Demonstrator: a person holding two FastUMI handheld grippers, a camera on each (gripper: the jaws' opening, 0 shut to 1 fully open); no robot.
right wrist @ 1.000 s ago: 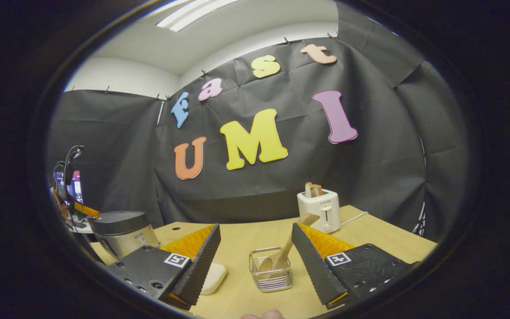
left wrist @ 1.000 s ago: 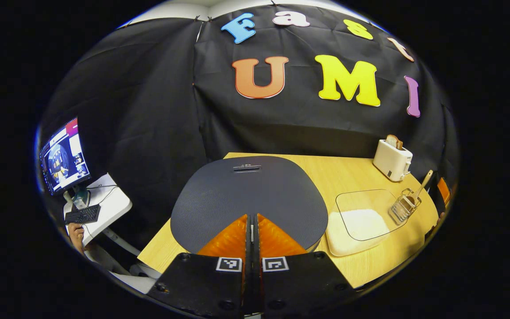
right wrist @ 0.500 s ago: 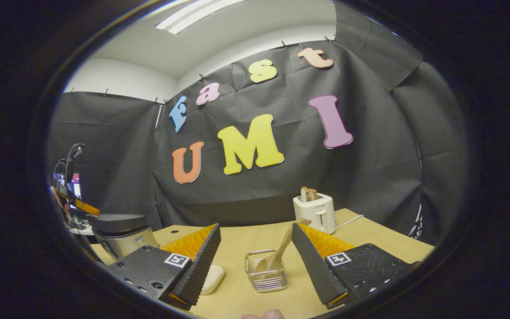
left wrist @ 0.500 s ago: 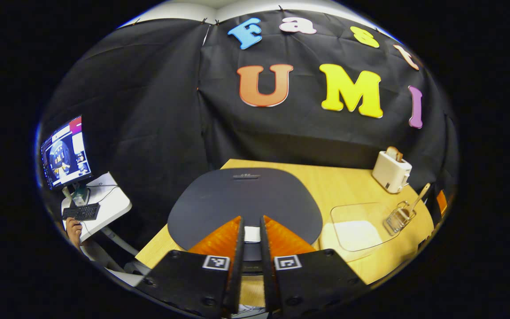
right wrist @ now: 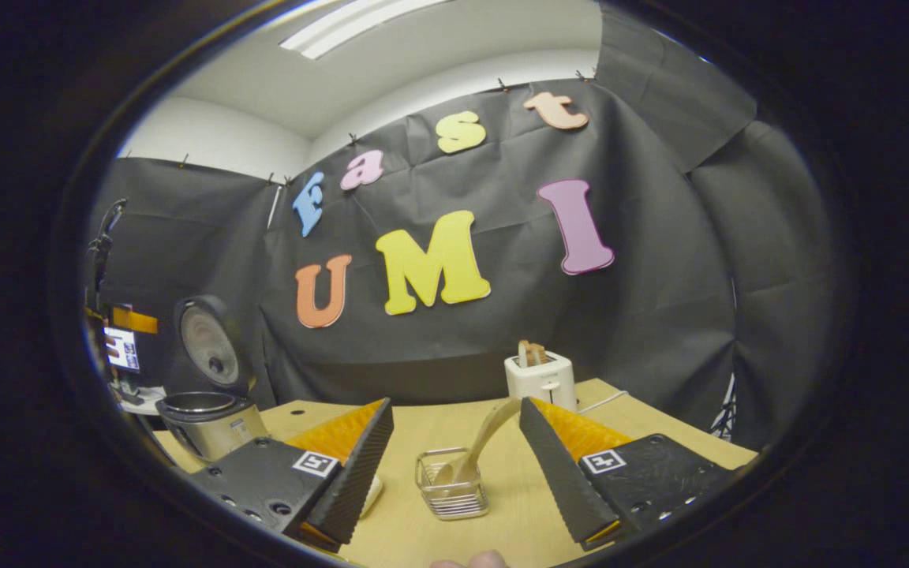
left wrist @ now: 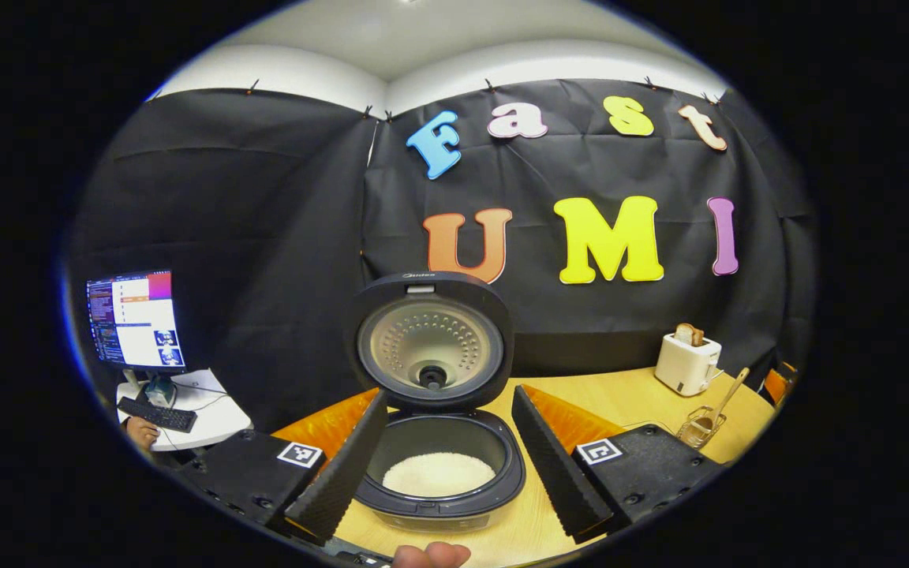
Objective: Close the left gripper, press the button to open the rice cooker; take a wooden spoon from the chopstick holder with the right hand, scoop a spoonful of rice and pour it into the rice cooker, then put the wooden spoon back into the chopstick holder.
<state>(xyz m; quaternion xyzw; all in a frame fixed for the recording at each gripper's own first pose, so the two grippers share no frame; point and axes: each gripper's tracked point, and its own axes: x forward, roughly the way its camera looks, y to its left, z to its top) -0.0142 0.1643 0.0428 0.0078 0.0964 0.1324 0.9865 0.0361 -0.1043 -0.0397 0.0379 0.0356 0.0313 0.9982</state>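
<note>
While the rice cooker (left wrist: 439, 465) stands lid-up, between the left gripper's (left wrist: 448, 402) spread jaws.

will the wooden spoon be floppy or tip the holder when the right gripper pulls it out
The spoon looks like solid wood, so probably stiff. It leans steeply in the wire holder, which looks light and may tilt or slide if the spoon drags on its rim. The right gripper, jaws open, faces it; the slim handle could twist in the grip.
</note>
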